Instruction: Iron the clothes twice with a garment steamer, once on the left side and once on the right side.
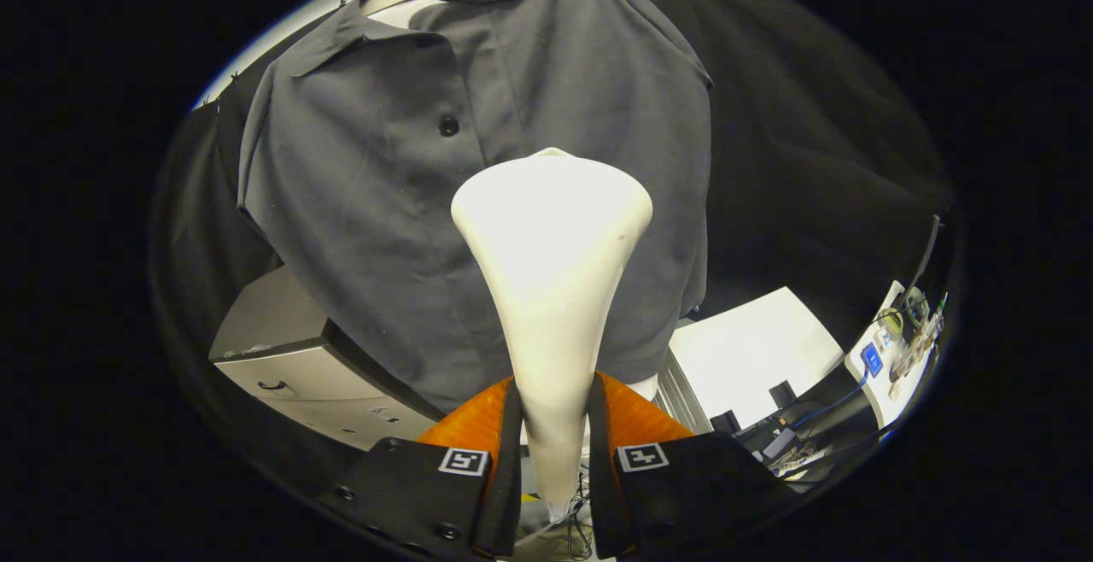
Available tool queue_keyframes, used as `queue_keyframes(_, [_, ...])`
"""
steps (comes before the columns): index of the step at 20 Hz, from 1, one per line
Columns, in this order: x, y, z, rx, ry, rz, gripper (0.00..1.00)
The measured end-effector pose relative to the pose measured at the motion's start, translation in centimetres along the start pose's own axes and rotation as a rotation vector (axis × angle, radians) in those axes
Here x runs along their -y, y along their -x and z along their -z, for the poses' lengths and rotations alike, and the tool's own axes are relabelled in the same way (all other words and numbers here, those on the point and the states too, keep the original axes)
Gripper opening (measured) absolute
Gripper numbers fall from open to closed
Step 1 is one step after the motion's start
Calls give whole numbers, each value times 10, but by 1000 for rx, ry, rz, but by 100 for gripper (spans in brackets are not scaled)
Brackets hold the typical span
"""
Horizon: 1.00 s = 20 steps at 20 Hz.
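Observation:
A dark grey short-sleeved shirt (401, 203) hangs buttoned on a pale mannequin form, collar at the top. My gripper (553, 408) is shut on the handle of a cream-white garment steamer (552, 237), both fingers pressing its narrow neck. The steamer's wide head rises beyond the fingers and faces the shirt's front, over the placket and a little right of the middle button (448, 126). Whether the head touches the cloth I cannot tell. The steamer hides the lower middle of the shirt.
A grey metal cabinet (290, 357) stands below the shirt's left side. To the right of the hem sits a white table (751, 348), with cables and small electronics (897, 348) further right. Black cloth hangs behind.

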State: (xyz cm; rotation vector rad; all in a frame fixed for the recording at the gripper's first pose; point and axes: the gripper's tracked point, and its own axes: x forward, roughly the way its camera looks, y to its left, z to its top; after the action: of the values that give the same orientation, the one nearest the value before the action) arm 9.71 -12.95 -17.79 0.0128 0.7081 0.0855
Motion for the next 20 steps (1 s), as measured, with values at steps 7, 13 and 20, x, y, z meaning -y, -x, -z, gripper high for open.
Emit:
queue_keyframes(7, [-66, 53, -37, 128, 36, -13, 41])
queue_keyframes(13, [-122, 103, -76, 255, 36, -49, 41])
queue_keyframes(20, [-163, 167, -125, 436, 45, -66, 41])
